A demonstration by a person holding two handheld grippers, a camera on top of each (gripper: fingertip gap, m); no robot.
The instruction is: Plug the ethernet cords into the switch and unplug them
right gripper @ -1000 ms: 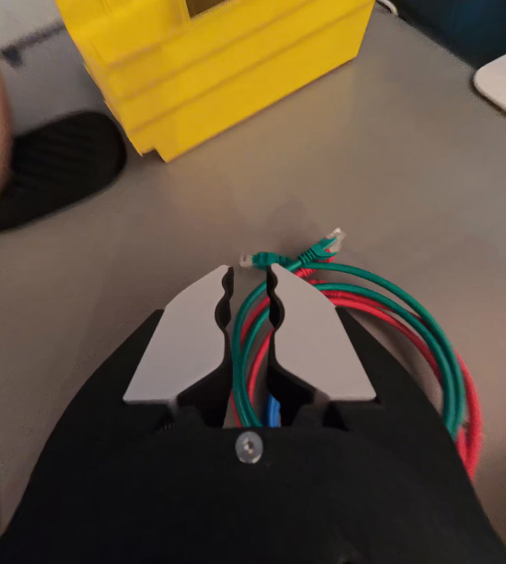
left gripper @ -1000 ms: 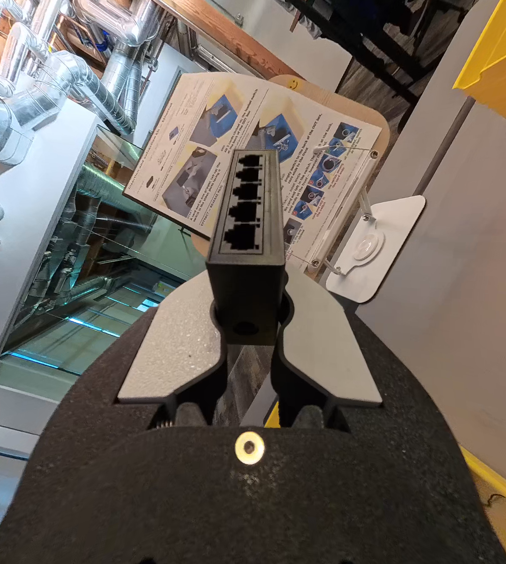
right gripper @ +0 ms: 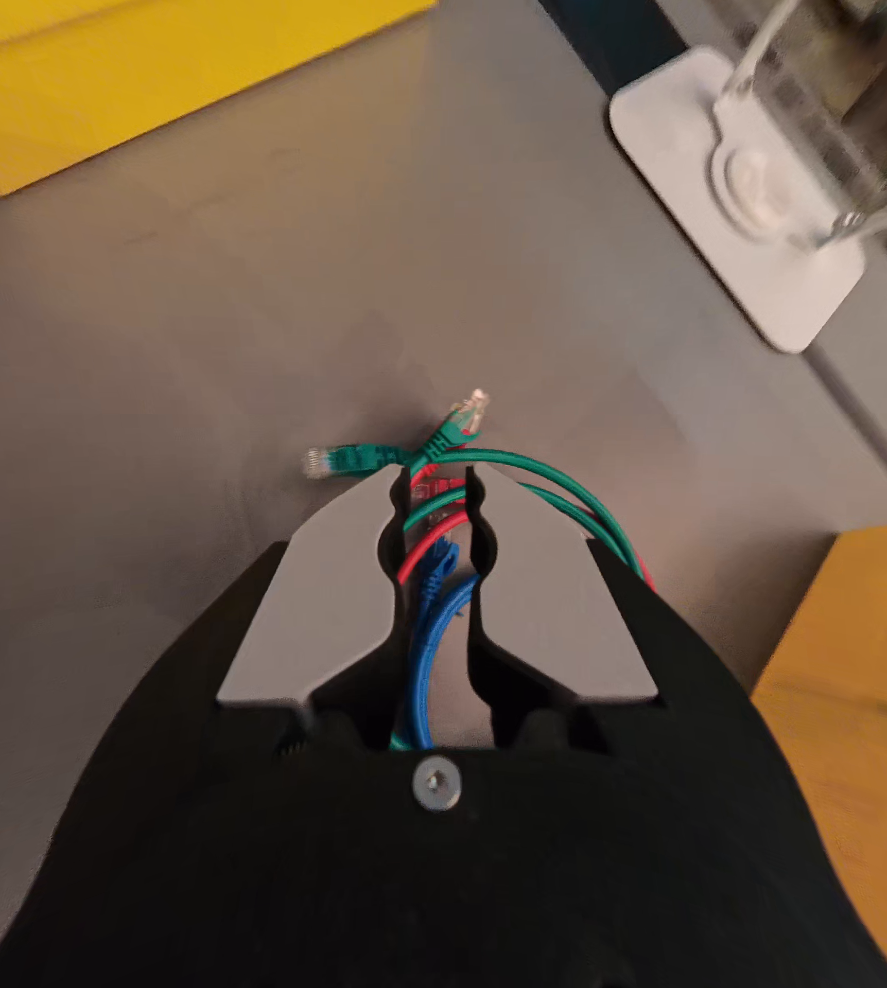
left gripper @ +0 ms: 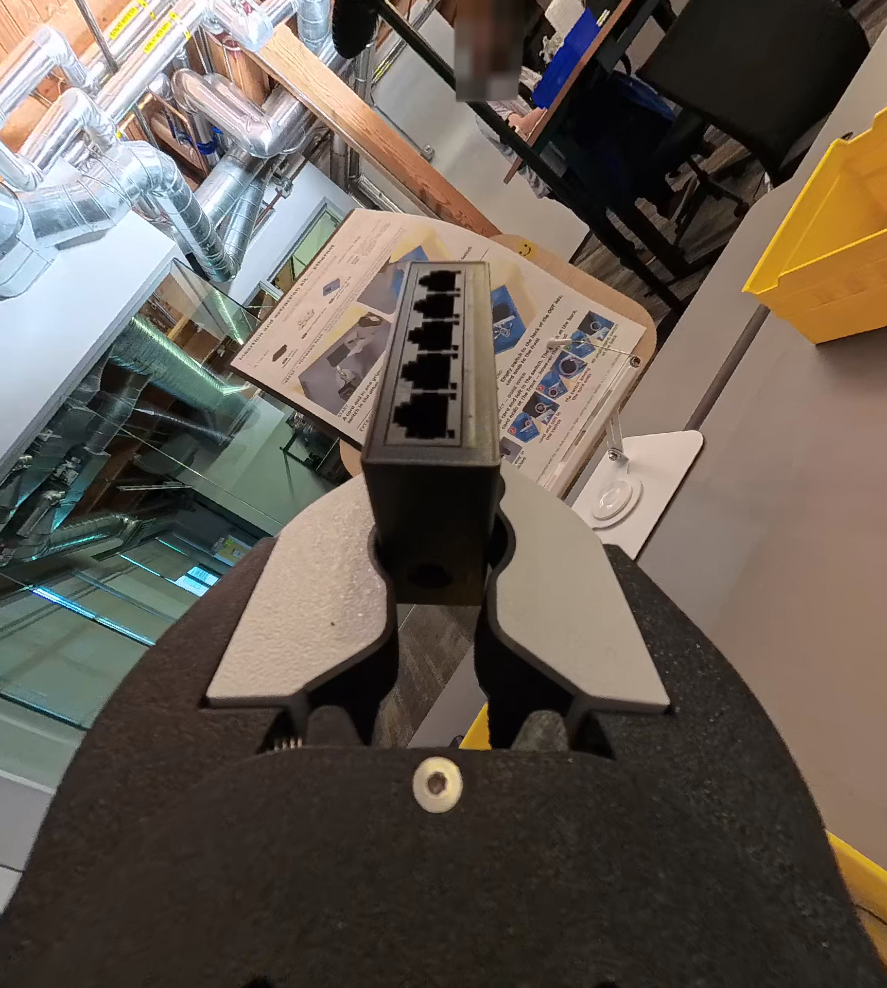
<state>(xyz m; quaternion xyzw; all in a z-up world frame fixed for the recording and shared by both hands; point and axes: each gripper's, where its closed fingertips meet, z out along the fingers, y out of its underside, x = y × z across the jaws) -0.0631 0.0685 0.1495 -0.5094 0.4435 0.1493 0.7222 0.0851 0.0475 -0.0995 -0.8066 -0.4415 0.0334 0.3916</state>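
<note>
My left gripper [left gripper: 438, 516] is shut on one end of a black ethernet switch [left gripper: 433, 385] and holds it in the air. The switch's row of several empty ports faces the camera. My right gripper [right gripper: 437, 473] is open and empty, hovering just above a bundle of ethernet cords on the grey table [right gripper: 163, 374]. A green cord [right gripper: 526, 465] loops to the right, and its two plug ends [right gripper: 355, 458] lie just past my fingertips. A red cord [right gripper: 430, 540] and a blue cord [right gripper: 430, 631] show through the gap between the fingers. The view is blurred.
A yellow bin [right gripper: 136, 80] stands at the far left of the table and also shows in the left wrist view [left gripper: 858, 256]. A white stand base [right gripper: 740, 203] carries an instruction board [left gripper: 548, 363]. An orange-brown surface [right gripper: 869, 695] lies at the right. My hands' fingertips stand some 30 cm from each other.
My right gripper has moved forward and to the right over the cords; the blue cord now shows between the fingers. My left gripper still holds the switch, slightly tilted.
</note>
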